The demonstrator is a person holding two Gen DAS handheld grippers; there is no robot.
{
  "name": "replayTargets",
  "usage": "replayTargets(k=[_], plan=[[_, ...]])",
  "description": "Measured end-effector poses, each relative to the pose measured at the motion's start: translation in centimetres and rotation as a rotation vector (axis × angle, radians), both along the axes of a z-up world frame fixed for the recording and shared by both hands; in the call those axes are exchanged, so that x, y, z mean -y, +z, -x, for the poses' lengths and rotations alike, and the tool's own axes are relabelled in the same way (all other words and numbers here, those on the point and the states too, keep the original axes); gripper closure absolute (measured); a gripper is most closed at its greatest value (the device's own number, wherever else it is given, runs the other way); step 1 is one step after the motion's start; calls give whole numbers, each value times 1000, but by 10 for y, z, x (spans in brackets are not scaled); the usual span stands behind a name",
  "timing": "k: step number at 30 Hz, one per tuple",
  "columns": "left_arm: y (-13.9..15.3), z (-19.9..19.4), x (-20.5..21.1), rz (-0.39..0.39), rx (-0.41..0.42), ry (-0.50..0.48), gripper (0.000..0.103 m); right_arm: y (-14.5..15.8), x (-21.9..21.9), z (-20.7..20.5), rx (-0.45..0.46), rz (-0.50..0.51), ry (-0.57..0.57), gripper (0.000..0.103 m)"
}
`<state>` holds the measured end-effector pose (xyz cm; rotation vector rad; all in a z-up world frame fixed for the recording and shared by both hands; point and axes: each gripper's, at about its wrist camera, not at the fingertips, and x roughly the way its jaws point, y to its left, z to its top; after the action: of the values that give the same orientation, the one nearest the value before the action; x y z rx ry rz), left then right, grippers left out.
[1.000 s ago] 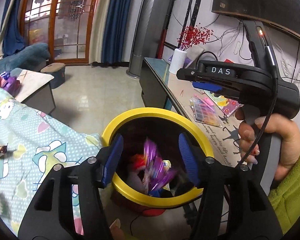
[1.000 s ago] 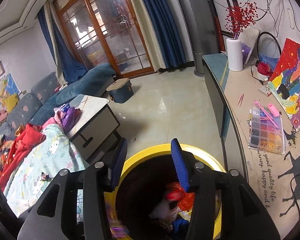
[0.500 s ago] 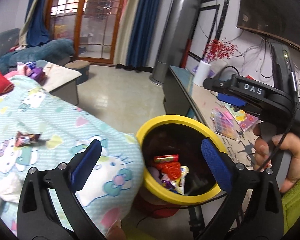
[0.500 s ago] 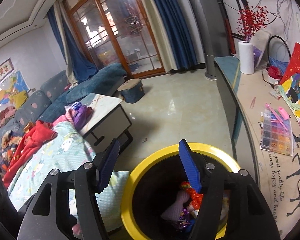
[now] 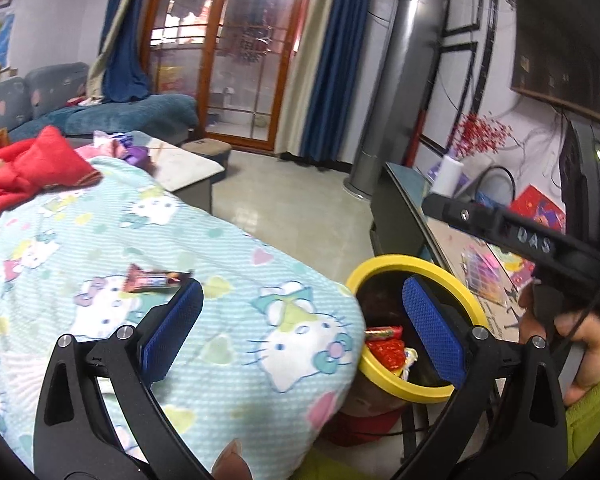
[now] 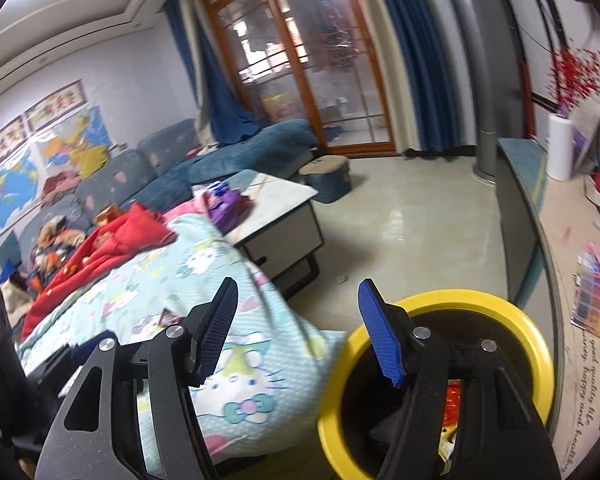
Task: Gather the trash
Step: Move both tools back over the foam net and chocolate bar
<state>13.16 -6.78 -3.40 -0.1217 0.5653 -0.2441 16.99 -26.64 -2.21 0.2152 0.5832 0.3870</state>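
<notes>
Bin (image 5: 416, 390) yellow-rimmed, beside blanket (image 5: 228, 264); red wrappers (image 5: 386, 346) inside.

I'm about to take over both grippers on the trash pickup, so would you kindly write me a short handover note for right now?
Left gripper: open, empty, over the blanket's edge.
Right gripper: open, empty, beside the bin.
Yellow-rimmed bin: on the floor by the blanket, with red wrappers already inside.
Left to do: one snack wrapper lies on the cartoon-cat blanket, just beyond the left gripper's left finger. Pick it up and drop it in the bin. No other trash is clearly visible.
</notes>
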Motion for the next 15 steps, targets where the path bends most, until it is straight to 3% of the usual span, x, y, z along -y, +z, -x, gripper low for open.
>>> replayTargets(k=[15], plan=[[4,19,-81,30,-1,202,11,5,-73,13,11,77,166,36]])
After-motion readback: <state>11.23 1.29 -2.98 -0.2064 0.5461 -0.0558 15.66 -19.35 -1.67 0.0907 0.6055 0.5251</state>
